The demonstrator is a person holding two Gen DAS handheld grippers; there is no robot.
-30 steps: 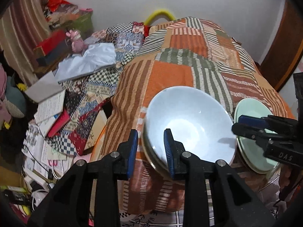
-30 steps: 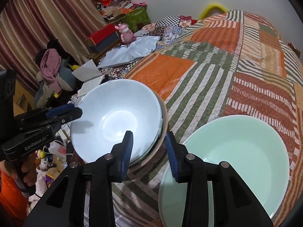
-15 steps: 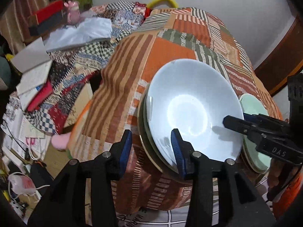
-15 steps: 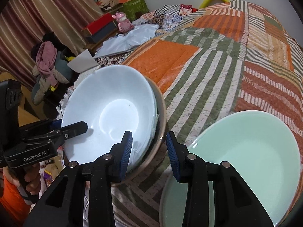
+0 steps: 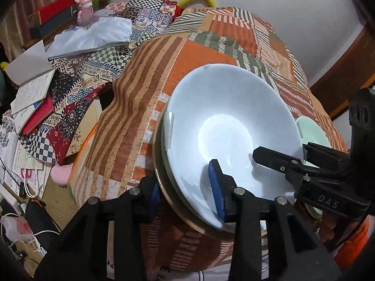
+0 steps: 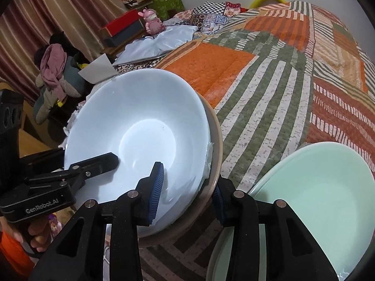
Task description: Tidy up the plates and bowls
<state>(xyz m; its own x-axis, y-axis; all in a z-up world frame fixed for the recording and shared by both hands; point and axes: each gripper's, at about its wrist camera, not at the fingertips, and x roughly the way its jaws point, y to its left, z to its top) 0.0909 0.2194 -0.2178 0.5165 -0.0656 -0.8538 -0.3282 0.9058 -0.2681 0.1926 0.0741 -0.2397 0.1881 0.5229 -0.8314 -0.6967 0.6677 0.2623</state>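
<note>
stack: a pale blue bowl [image 5: 230, 126] sits nested on top of a darker brown-rimmed dish [image 6: 214, 140] at the near edge of the patchwork quilt [image 5: 164, 75]; nesting keeps the pile compact and lets both come up as one

left gripper [image 5: 187, 193]: straddles the near-left rim of the stack, one blue pad inside the blue bowl, the other outside under the brown rim; its jaws are closing with the rims between them, and I cannot tell whether the pads press yet

right gripper [image 6: 186, 188]: straddles the near-right rim of the same stack, one pad inside the bowl, the other outside the brown rim; the jaws stand a little apart around the rims, and whether they bite is not clear

why two grips: holds on two sides of the rim would likely keep a wide, shallow pile level while lifting off soft bedding

green plate [image 6: 314, 194]: lies just right of the stack on the quilt, apart from it, untouched; probably the next piece to join or receive the pile

risk: the quilt yields, and the stack overhangs the near edge, so a one-sided grip could tip it

clutter: books [image 5: 30, 93] and cloth lie far left, clear of the work
</note>
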